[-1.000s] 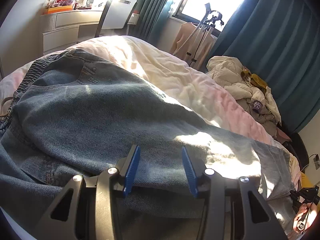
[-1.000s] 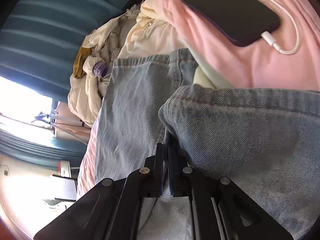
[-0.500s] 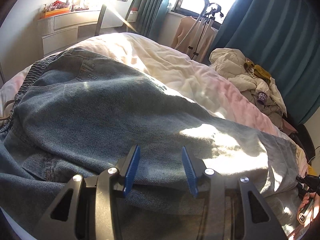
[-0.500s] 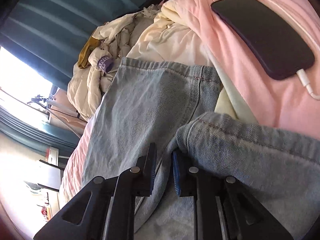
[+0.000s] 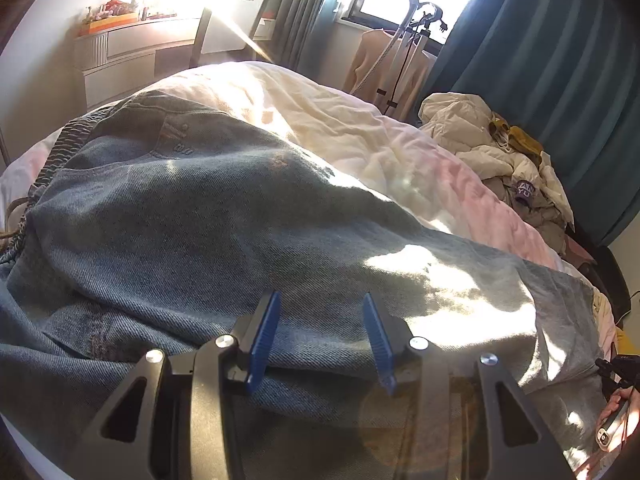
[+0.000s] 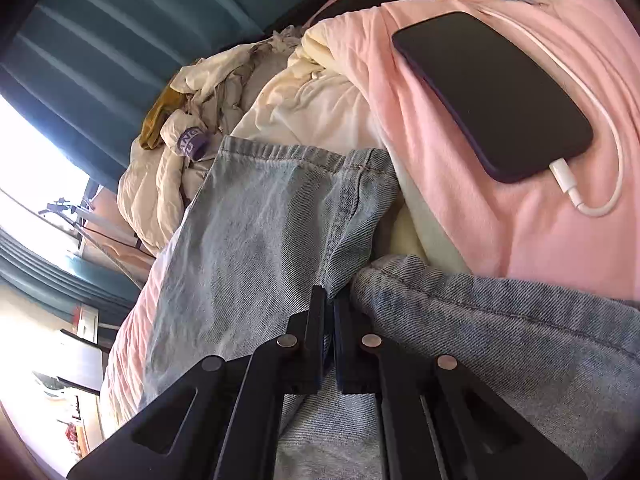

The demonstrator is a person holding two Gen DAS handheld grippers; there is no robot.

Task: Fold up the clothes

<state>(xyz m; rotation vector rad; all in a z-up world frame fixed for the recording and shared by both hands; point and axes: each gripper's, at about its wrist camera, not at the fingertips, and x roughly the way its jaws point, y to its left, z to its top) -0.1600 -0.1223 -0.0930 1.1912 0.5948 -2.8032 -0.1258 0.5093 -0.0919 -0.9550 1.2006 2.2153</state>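
A pair of blue jeans [image 5: 208, 224] lies spread across the bed, waistband at the far left, legs running to the right. My left gripper [image 5: 320, 304] is open, its blue pads just above the denim at mid-leg, holding nothing. In the right wrist view the pale leg ends of the jeans [image 6: 260, 216] lie near the bed's edge. My right gripper [image 6: 330, 300] is shut on the seam edge of the upper leg, beside the folded hem of the other leg [image 6: 480, 312].
A black phone [image 6: 488, 96] on a white cable [image 6: 600, 200] lies on the pink bedsheet [image 6: 460, 208] close to the right gripper. A pile of cream clothes [image 5: 492, 148] sits at the bed's far side. A clothes steamer stand [image 5: 404, 48], teal curtains, desk and chair stand behind.
My right gripper opened slightly half a second ago and is shut on the leg seam again, drawn back from the hem. My left gripper has stayed open over the denim.
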